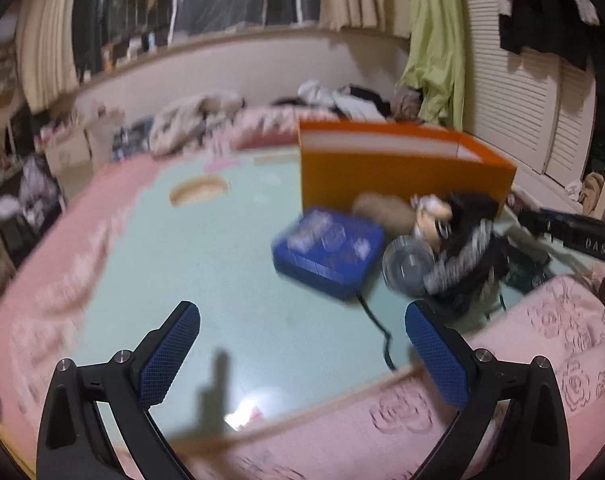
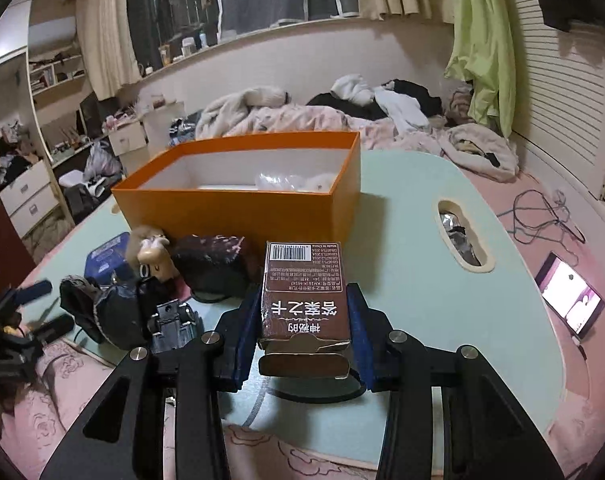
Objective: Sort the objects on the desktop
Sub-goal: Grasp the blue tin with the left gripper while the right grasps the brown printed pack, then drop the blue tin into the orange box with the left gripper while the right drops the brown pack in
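Brown carton [image 2: 304, 292] seemingly between right gripper [image 2: 302, 312] pads

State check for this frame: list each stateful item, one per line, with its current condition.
left gripper: open, nothing between its pads
right gripper: shut on the brown carton
brown carton: end flap open, held between the blue pads
orange box: lid off, some pale items inside
phone: screen lit, lying on the pink bedding
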`<action>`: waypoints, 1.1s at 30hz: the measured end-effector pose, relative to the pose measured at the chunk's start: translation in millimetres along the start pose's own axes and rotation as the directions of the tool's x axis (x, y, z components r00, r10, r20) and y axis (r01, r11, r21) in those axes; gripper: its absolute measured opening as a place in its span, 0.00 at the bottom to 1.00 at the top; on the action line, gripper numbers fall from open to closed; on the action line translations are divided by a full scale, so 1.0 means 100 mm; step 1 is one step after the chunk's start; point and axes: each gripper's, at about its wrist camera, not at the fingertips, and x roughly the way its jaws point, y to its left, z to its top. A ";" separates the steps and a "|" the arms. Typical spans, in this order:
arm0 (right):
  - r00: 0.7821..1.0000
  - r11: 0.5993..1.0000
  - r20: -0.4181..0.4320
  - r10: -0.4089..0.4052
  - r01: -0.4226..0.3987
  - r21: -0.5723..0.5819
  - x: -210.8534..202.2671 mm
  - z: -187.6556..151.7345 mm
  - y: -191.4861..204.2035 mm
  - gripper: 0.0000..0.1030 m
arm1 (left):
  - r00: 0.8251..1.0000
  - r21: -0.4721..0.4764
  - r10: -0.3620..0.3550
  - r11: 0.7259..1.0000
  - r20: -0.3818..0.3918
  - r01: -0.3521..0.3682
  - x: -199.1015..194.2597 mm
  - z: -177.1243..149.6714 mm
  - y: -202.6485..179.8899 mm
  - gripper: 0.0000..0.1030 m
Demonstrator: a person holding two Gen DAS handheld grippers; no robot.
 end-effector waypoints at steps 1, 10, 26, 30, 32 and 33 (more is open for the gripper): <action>1.000 1.000 -0.003 0.000 0.000 0.001 0.00 0.01 0.01 0.41 | 1.000 0.022 0.006 1.000 0.005 -0.007 0.01 0.07 0.01 1.00; 1.000 1.000 -0.014 0.009 -0.009 0.006 0.03 0.03 0.01 0.41 | 0.970 0.170 -0.122 0.972 -0.210 0.159 0.74 0.57 -0.03 0.98; 0.999 0.999 0.022 0.030 -0.031 0.030 -0.05 0.03 -0.05 0.41 | 0.991 0.012 -0.127 0.992 -0.031 0.128 0.32 0.36 0.15 0.64; 0.997 0.999 0.063 0.049 -0.050 0.019 -0.14 0.06 -0.05 0.41 | 0.988 -0.005 -0.118 0.993 0.104 0.120 -0.04 0.45 0.14 0.64; 0.996 0.998 0.072 0.058 -0.059 0.006 -0.17 0.10 -0.02 0.41 | 0.979 0.011 -0.128 0.992 0.156 0.128 -0.18 0.50 0.08 0.64; 0.995 0.998 0.079 0.064 -0.064 0.002 -0.19 0.12 0.00 0.41 | 0.976 0.020 -0.132 0.991 0.176 0.131 -0.23 0.53 0.05 0.64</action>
